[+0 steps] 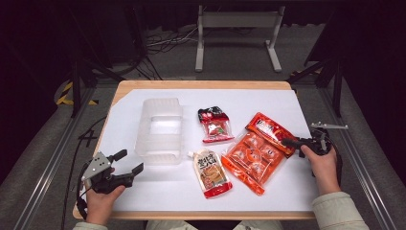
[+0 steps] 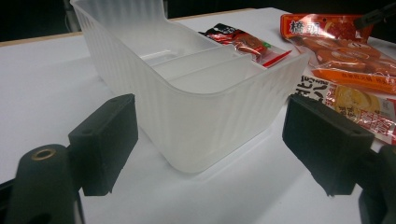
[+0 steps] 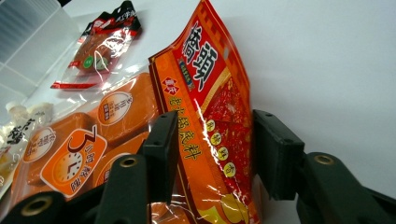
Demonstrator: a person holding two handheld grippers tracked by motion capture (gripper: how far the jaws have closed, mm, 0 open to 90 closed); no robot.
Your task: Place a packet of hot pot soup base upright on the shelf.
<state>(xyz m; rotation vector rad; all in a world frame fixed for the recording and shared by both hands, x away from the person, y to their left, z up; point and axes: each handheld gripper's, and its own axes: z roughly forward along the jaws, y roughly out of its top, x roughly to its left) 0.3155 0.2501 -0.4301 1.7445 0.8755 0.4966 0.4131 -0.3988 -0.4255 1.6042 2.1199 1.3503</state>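
A large orange packet with several round portions lies right of centre on the white sheet. Its printed header end stands buckled upward between the pads of my right gripper, which presses it from both sides. In the high view that gripper reaches in from the right edge. My left gripper rests at the front left, open and holding nothing. It faces the near corner of a clear ribbed container, which is empty.
A red and black snack packet lies right of the container. A white and red spout pouch lies in front of it. The white sheet covers the wooden table. A metal stand and cables are on the floor beyond.
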